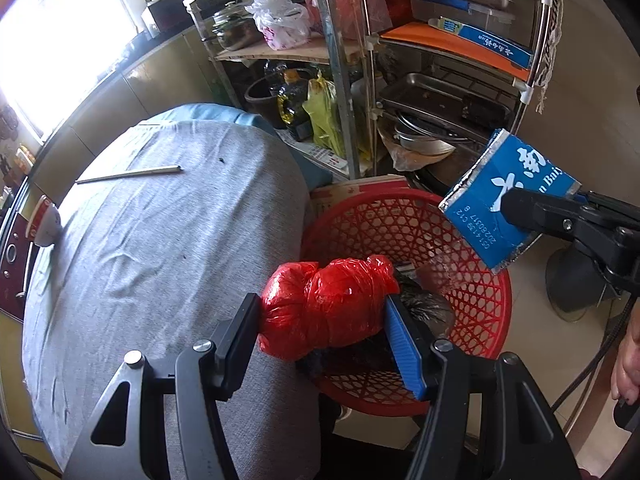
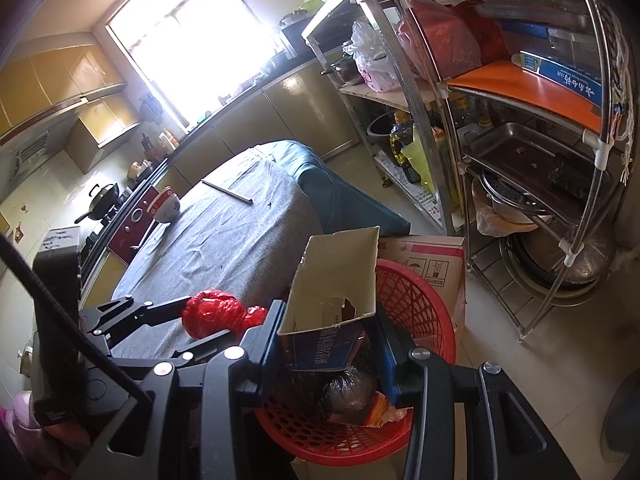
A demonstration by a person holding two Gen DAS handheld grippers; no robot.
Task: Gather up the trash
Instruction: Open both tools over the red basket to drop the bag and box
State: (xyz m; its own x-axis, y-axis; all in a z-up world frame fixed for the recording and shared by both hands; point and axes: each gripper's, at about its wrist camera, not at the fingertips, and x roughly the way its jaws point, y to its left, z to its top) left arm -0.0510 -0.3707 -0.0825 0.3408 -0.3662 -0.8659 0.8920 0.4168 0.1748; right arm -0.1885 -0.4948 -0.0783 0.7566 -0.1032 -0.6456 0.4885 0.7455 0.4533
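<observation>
My left gripper (image 1: 324, 312) is shut on a knotted red plastic bag (image 1: 328, 304) and holds it at the near rim of a red mesh basket (image 1: 472, 292), beside the table edge. The bag also shows in the right wrist view (image 2: 212, 312). My right gripper (image 2: 332, 336) is shut on an open blue and white carton (image 2: 336, 276) and holds it above the basket (image 2: 416, 300). In the left wrist view the carton (image 1: 500, 200) hangs over the basket's far right rim. Dark bagged trash (image 2: 348, 388) lies inside the basket.
A table under a grey cloth (image 1: 160, 240) holds chopsticks (image 1: 128, 174) and a bowl (image 2: 166, 206). A metal shelf rack (image 1: 440, 80) with pans and bottles stands behind the basket. A cardboard box (image 2: 432, 260) leans at the basket's far side.
</observation>
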